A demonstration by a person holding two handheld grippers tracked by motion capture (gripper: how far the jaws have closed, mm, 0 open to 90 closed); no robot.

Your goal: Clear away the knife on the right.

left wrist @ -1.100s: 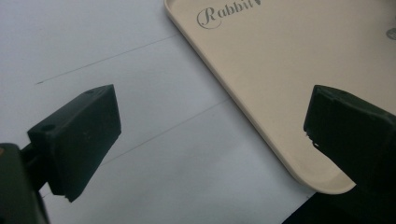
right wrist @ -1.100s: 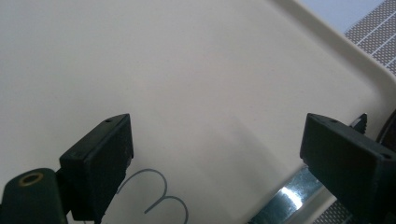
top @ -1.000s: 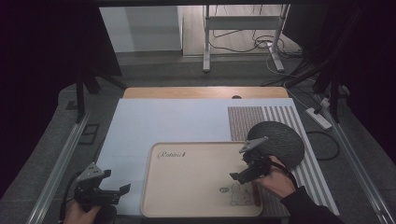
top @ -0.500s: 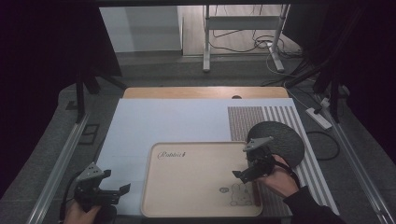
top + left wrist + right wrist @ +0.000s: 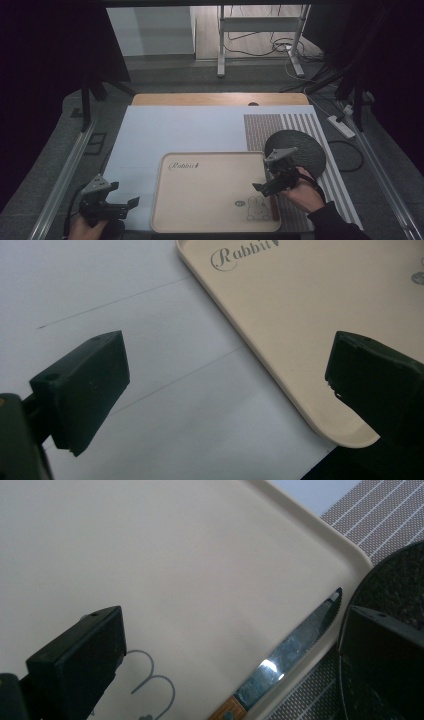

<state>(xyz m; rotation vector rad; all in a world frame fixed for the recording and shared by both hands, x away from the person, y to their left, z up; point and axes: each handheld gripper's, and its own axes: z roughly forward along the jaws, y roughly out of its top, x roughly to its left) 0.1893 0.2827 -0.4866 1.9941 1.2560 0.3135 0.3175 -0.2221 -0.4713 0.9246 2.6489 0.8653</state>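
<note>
1. Black left gripper (image 5: 112,205) hung low at the table's near-left edge, jaws wide w/ nothing between; prob. just parked clear.
2. Cream tray (image 5: 200,200) lay flat mid-table, near corner just beside it.
3. Knife (image 5: 285,657) lay along tray's right rim, tip on the lip.
4. Right gripper (image 5: 272,175) hovered over it, jaws wide, empty; likely lining up a grab.
5. Dark round plate (image 5: 305,147) sat on a striped mat, beside tray.

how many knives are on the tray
1. The knife lies along the right edge of the beige tray, just below the right gripper, beside the rabbit print. No others visible.
</note>
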